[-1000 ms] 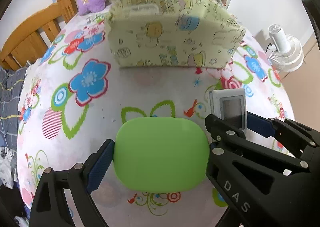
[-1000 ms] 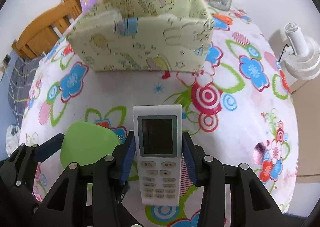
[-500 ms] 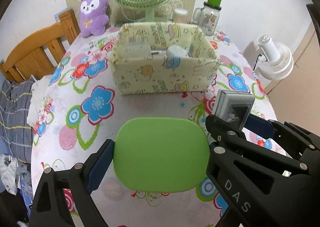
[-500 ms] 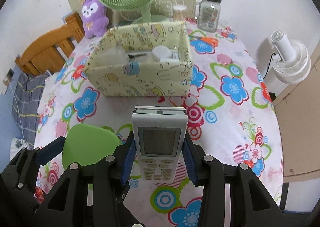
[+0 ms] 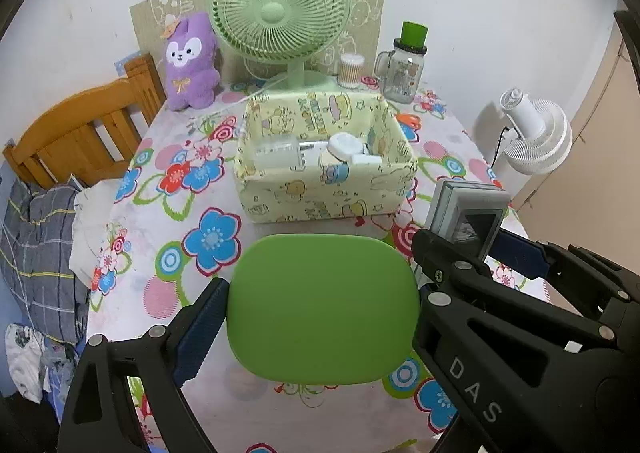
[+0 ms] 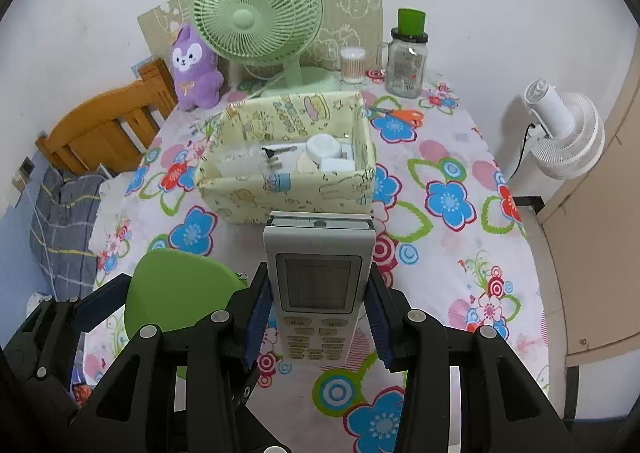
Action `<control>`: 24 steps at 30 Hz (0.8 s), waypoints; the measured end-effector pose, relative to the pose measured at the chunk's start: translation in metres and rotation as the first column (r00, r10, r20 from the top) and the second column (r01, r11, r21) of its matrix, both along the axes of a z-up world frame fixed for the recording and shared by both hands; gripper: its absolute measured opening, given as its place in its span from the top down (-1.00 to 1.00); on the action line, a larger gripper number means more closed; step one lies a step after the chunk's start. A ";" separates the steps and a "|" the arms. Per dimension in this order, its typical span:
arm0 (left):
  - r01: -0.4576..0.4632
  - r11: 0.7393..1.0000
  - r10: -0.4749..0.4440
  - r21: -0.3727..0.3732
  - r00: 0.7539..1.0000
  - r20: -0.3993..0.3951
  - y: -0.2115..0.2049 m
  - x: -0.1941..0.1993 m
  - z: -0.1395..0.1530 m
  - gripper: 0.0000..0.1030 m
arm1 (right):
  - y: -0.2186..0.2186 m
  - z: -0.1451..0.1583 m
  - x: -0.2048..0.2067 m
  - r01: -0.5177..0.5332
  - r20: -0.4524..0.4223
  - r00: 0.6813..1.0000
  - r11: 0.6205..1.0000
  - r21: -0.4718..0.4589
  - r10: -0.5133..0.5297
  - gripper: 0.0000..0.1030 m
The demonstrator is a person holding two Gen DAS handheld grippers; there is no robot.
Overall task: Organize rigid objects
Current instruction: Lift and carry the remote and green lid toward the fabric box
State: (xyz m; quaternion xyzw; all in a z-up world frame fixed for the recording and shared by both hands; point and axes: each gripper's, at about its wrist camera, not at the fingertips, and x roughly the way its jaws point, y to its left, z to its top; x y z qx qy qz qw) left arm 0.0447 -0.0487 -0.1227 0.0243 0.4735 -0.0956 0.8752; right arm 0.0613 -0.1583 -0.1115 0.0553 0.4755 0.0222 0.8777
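Partly, the remote [image 5: 466, 213] hides behind the left gripper [image 5: 320, 309].

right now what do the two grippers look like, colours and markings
Both the left gripper and the right gripper are black angular plastic frames with cut-out openings and silver screw heads. The fingers carry blue ribbed pads. White letters "DAS" mark the left gripper's right finger.
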 end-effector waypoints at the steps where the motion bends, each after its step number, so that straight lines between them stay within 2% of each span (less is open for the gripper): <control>1: 0.000 1.000 0.000 0.000 1.000 0.005 0.000 0.000 0.003 -0.84 | 0.000 0.003 -0.001 0.001 0.005 1.000 1.000 0.000 -0.001 0.10; 15: 0.004 1.000 -0.005 0.005 0.997 0.075 0.000 -0.001 0.034 -0.84 | -0.002 0.034 -0.003 0.026 0.070 0.997 1.000 -0.005 -0.025 0.10; 24: -0.006 1.000 0.006 0.001 0.995 0.095 0.000 0.010 0.042 -0.84 | -0.001 0.044 0.009 0.031 0.089 0.996 0.999 -0.021 -0.029 0.10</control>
